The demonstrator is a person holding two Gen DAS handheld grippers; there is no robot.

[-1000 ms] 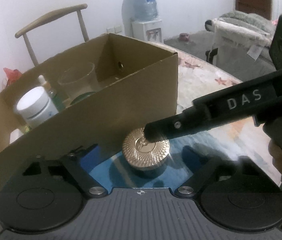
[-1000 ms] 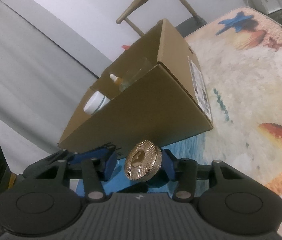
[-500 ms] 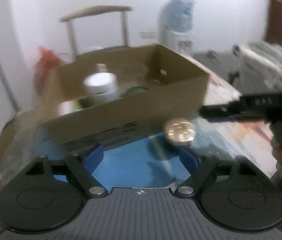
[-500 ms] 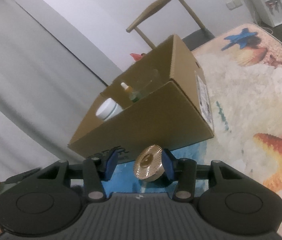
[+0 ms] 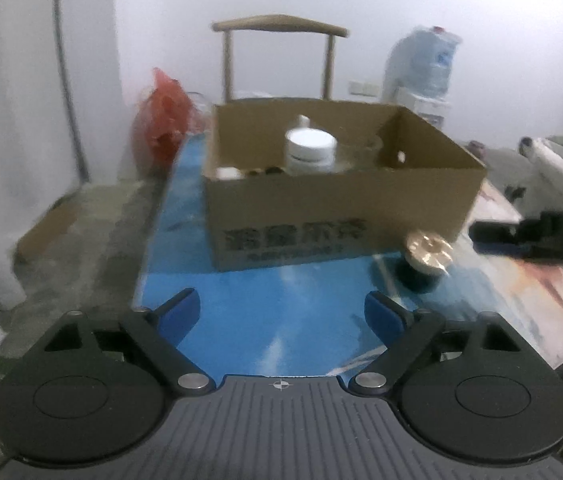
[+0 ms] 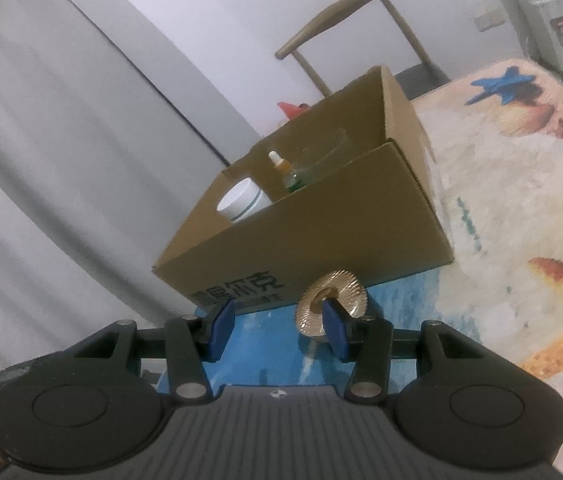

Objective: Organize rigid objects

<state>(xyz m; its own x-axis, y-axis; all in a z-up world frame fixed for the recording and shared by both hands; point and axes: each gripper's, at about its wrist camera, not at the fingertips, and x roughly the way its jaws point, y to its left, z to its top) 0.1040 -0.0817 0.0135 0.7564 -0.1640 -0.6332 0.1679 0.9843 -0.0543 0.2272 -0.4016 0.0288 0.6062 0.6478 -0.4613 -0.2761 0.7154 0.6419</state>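
A small dark jar with a ribbed gold lid (image 5: 428, 257) stands on the blue tablecloth just in front of the cardboard box (image 5: 333, 216), near its right corner. In the right wrist view the gold-lid jar (image 6: 333, 295) sits just beyond my right fingertip (image 6: 335, 330). My right gripper (image 6: 279, 330) is open and holds nothing. My left gripper (image 5: 281, 310) is open and empty, well back from the box. The box (image 6: 321, 244) holds a white jar (image 5: 309, 152), a dropper bottle (image 6: 281, 168) and a clear cup.
A wooden chair (image 5: 279, 60) stands behind the box. A red bag (image 5: 163, 124) lies left of it. A water dispenser (image 5: 423, 72) stands at the back right. The table edge drops to the floor on the left. The seashell-patterned cloth (image 6: 521, 184) extends right.
My right gripper has opened and let go of the gold-lid jar, which now stands on the cloth. My left gripper has pulled back and swung left, away from the box.
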